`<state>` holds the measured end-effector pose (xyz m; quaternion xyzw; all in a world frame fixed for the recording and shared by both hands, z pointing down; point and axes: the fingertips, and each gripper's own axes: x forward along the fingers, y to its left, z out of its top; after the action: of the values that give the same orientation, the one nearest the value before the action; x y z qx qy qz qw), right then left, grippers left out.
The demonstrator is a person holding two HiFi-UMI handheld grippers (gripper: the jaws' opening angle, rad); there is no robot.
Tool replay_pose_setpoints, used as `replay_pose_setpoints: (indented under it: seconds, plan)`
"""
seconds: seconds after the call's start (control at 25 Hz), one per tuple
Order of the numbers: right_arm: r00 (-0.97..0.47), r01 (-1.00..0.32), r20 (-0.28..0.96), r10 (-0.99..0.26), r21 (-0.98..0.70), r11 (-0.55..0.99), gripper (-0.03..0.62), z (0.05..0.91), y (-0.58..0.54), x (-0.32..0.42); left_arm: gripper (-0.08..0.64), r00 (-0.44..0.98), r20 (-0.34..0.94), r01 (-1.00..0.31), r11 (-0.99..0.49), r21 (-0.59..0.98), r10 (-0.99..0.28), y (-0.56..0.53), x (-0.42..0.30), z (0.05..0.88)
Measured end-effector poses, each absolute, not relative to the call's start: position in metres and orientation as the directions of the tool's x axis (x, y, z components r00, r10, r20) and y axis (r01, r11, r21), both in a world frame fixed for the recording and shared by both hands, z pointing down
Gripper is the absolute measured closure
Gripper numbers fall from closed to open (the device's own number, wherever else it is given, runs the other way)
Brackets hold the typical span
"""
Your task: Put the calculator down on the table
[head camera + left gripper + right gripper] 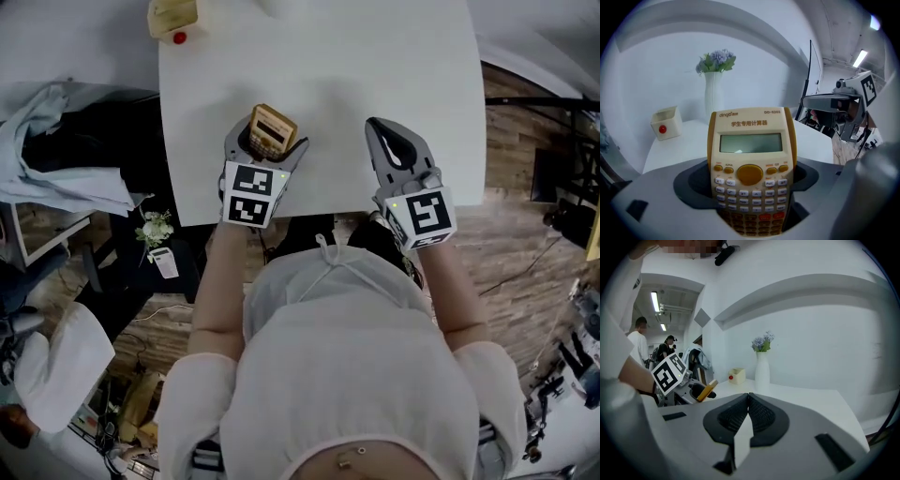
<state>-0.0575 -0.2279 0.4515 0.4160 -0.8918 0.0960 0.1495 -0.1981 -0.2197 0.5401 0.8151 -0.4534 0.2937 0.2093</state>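
The left claw [266,141] is clamped on a cream-and-orange scientific calculator [751,159], which it holds upright over the near part of the white worktop [375,56]. The right claw [375,125] is pressed fully together with nothing in it, apart from the left. At the worktop's far end stand a white vase of flowers [712,101] and a small box with a red button [172,17]. Wood-plank floor [525,234] shows to the right.

Indoor workroom of lab or office type. Evidence: plain white rectangular tabletop [394,66] set against bare white walls; wood-plank floor [511,234]; long fluorescent ceiling tubes [655,301] over an open area behind — two standing persons [637,345] there; tall white vase of lilac flowers [714,101] as sole decoration.
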Motion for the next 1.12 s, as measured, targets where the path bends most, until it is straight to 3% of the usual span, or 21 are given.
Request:
replay_pose_setpoints:
  seconds: [0.52,1.12]
  plan:
    - [-0.577,-0.798,0.405,-0.709,-0.095,0.595,0.588,0.49,-0.258,-0.062,0.141,0.377,0.839,-0.812,-0.576,0.096,-0.392,-0.237,-0.189,0.611]
    - [-0.572,-0.804,0.418,-0.706,-0.111,0.585,0.588,0.499,-0.254,-0.06,0.143,0.339,0.828,-0.851,-0.52,0.068,-0.447,-0.245,-0.189,0.618]
